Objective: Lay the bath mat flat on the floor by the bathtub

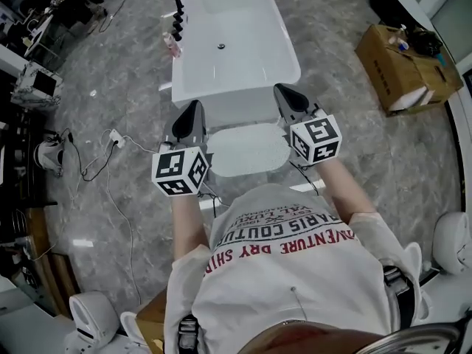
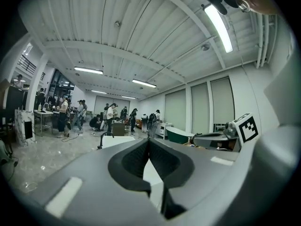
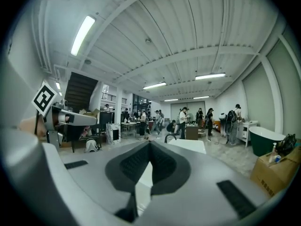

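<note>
Jaws of left gripper (image 1: 195,106) and right gripper (image 1: 280,88) meet, empty.

From the head, looking steeply down from well above onto bathtub (image 1: 234,50) and floor (image 1: 125,72). From left gripper (image 1: 195,108) and right gripper (image 1: 282,89), looking level along own jaws, close behind them, taking in much ceiling (image 2: 141,41). Shared by all three: the bathtub's white top.

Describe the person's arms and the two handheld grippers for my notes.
Both the left gripper and right gripper have grey bodies with dark tapered jaws. Each carries a white cube printed with black square markers. The person wears a white short-sleeved T-shirt with red and black lettering.
</note>
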Available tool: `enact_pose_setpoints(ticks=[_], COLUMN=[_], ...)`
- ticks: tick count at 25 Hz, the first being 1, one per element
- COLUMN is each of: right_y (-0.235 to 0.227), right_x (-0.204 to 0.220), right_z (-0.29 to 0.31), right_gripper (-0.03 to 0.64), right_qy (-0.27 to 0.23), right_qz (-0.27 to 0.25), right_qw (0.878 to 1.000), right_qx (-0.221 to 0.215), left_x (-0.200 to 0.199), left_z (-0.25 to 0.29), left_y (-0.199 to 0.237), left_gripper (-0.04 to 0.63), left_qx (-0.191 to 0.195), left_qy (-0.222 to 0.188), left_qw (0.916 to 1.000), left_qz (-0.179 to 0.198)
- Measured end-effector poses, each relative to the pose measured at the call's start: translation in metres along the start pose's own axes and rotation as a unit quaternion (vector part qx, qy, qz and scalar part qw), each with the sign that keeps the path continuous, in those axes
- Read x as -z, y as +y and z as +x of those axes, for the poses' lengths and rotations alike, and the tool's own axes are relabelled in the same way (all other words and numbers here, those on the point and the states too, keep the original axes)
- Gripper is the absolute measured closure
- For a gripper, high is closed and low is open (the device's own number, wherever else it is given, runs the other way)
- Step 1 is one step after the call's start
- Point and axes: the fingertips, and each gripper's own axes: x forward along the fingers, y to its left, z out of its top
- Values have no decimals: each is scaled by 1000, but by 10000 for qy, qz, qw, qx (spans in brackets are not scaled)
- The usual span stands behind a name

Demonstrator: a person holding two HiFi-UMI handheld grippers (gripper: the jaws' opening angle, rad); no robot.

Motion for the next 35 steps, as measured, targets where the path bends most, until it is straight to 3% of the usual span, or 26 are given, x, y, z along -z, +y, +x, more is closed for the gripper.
enact_pose_setpoints(ticks=[16, 23, 35], right_y=[15, 25, 18], right_x=[1, 2, 10], right_z=[-2, 3, 12], right_gripper=[609, 610, 609], right_qy=[-2, 77, 120], right_qz=[87, 28, 49], right_qw=[9998, 9995, 9995], right_qx=[-151, -312, -281], left_x=[4, -5, 5], left_z=[-9, -10, -2], left_y=[-3, 3, 14], left_gripper=[581, 581, 581], left_qx=[42, 17, -274], left_qy=[146, -131, -66], left_qw=[9998, 9999, 9996], left_qz=[91, 28, -29])
